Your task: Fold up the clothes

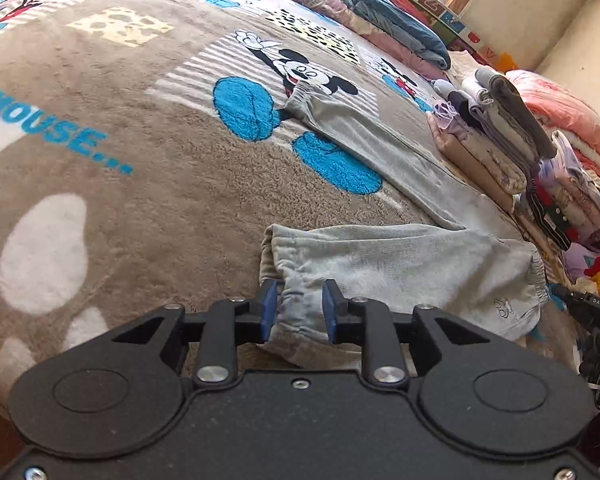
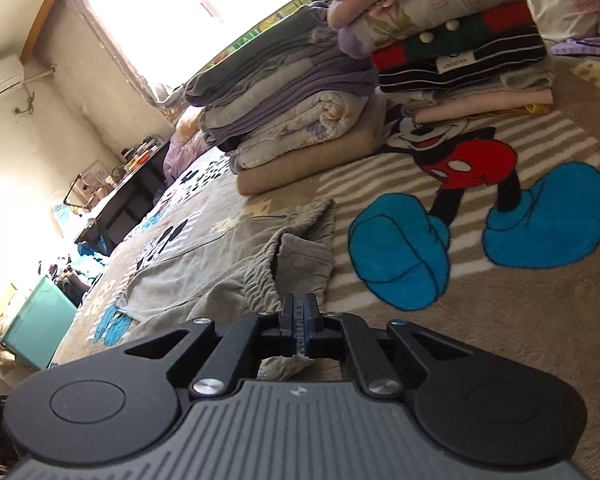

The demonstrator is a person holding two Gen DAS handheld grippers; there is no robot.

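Observation:
Grey sweatpants [image 1: 400, 264] lie on the Mickey Mouse blanket [image 1: 140, 184]. One leg stretches away toward the far right; the other is folded back, its cuffed end near me. My left gripper [image 1: 299, 308] is open, its blue pads either side of that cuffed end without pressing it. In the right wrist view the sweatpants [image 2: 220, 272] are bunched at the elastic waistband. My right gripper [image 2: 301, 320] is shut there, with grey cloth pinched between the pads and showing under the fingers. The right gripper's black body [image 1: 592, 308] also shows beside the waistband in the left wrist view.
Stacks of folded clothes [image 1: 496, 140] [image 2: 300, 120] [image 2: 460, 52] stand on the blanket just past the sweatpants. Rolled bedding [image 1: 400, 20] and a pink quilt [image 1: 560, 120] line the far side. Off the bed are a teal box [image 2: 40, 320] and a dark desk [image 2: 132, 192].

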